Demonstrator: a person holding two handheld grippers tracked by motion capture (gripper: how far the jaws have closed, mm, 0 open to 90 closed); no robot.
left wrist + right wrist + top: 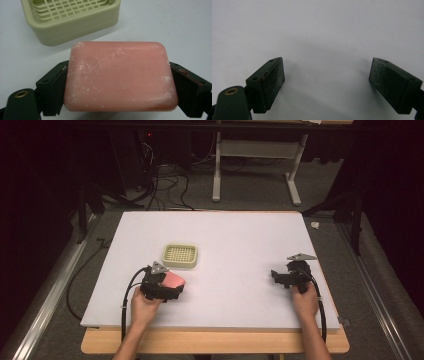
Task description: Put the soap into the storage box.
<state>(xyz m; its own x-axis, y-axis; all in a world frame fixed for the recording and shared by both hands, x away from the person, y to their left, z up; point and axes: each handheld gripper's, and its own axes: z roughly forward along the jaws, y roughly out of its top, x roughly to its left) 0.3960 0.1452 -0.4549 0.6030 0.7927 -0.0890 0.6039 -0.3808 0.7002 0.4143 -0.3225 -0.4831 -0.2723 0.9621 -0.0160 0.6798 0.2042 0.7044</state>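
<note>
A pink bar of soap (120,77) sits between the two black jaws of my left gripper (117,82), which is shut on its short ends. From above, the soap (174,279) shows just ahead of the left gripper (176,285), near the table's front left. A pale green soap dish (180,256) with a grid insert lies just beyond it, and its corner (72,20) fills the top left of the left gripper view. My right gripper (276,276) is at the right side of the board. Its jaws stand wide apart over bare white surface (327,75), open with nothing between them.
The white board (240,245) rests on a wooden table whose front edge (215,342) shows below it. Cables trail from both grippers toward the front. Behind the table are a stand's legs (255,175) and floor cables (165,180).
</note>
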